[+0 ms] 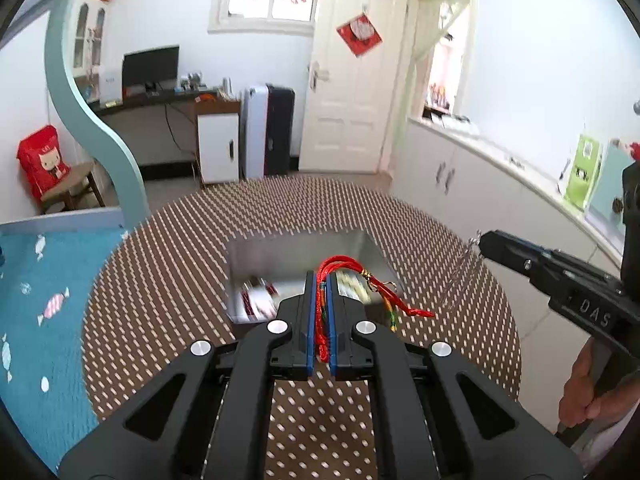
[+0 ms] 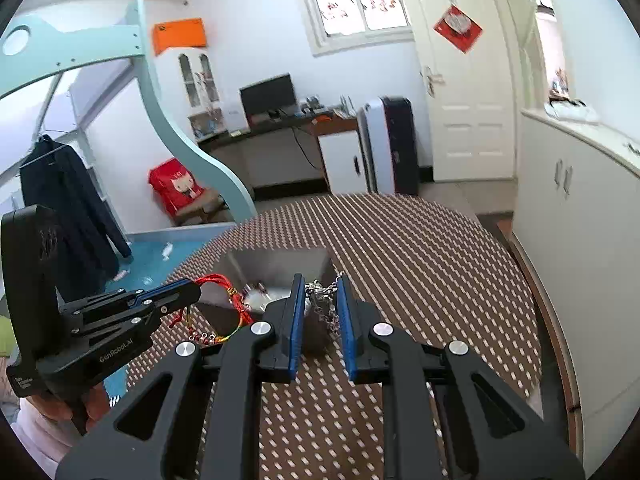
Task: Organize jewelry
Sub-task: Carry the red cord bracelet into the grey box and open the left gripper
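Observation:
My left gripper point(image 1: 321, 276) is shut on a red cord bracelet point(image 1: 340, 266) with coloured threads, held over the near edge of a metal tray point(image 1: 304, 248) on the round table. It also shows in the right wrist view point(image 2: 192, 290) with the red bracelet point(image 2: 216, 280) hanging from it. My right gripper point(image 2: 319, 280) is shut on a silver chain point(image 2: 324, 308) that hangs between its blue pads, just right of the tray point(image 2: 276, 260). In the left wrist view the right gripper point(image 1: 486, 240) holds the silver chain point(image 1: 460, 276) dangling above the table.
The table point(image 1: 280, 208) has a brown cloth with white dashes. The tray holds something pale with red marks point(image 1: 256, 296). A blue bed point(image 1: 40, 300) lies left, white cabinets point(image 1: 460, 176) right. A desk and door stand at the back.

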Demonstrator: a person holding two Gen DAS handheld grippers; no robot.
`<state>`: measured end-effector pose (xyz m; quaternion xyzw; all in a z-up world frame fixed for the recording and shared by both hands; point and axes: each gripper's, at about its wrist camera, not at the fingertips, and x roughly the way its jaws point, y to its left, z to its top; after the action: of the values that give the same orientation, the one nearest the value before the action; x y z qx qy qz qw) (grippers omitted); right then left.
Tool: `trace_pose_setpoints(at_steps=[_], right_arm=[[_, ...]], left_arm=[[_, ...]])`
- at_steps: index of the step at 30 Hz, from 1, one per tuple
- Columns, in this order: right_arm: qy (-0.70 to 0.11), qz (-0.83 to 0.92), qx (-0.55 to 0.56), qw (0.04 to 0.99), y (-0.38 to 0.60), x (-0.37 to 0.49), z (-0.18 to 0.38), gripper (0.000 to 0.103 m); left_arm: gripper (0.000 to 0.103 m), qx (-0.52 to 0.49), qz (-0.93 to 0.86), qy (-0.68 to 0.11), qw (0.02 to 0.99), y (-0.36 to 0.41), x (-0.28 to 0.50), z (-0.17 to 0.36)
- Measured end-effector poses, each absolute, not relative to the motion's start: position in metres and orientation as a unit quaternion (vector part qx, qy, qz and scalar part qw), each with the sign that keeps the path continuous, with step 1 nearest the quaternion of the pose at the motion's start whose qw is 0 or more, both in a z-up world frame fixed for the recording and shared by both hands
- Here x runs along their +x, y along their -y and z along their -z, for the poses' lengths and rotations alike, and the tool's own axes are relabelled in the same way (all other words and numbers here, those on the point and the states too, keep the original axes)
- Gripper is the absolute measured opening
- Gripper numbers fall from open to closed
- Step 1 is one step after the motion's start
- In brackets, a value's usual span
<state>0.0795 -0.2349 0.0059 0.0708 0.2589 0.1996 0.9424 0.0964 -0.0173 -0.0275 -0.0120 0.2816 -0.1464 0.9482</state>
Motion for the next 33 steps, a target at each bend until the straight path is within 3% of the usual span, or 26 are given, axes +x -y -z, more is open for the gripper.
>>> trace_pose_setpoints(at_steps=[8, 19, 24, 26, 29, 33], right_arm=[[-0.253, -0.227, 0.05, 0.939, 0.207, 0.106, -0.02, 0.015], [-0.31, -0.246, 0.057, 0.917, 0.189, 0.147, 0.011, 0.015], [-0.324, -0.241, 0.064, 0.913, 0.19, 0.152, 0.017, 0.022], [-0.324, -0.234, 0.066, 0.914, 0.191, 0.152, 0.016, 0.046], [-0.325, -0.23, 0.063, 0.915, 0.193, 0.149, 0.017, 0.046], [-0.33, -0.227, 0.059, 0.914, 0.192, 0.145, 0.019, 0.048]], left_arm=[[0.004, -0.029, 0.125, -0.259, 0.957, -0.004, 0.114, 0.012], [0.004, -0.05, 0.119, -0.311, 0.941, -0.015, 0.157, 0.043], [0.005, -0.046, 0.119, -0.319, 0.939, -0.013, 0.167, 0.047], [0.015, -0.044, 0.122, -0.321, 0.938, -0.013, 0.166, 0.05], [0.035, -0.04, 0.119, -0.318, 0.94, -0.011, 0.166, 0.05], [0.036, -0.04, 0.118, -0.317, 0.94, -0.011, 0.164, 0.049]])
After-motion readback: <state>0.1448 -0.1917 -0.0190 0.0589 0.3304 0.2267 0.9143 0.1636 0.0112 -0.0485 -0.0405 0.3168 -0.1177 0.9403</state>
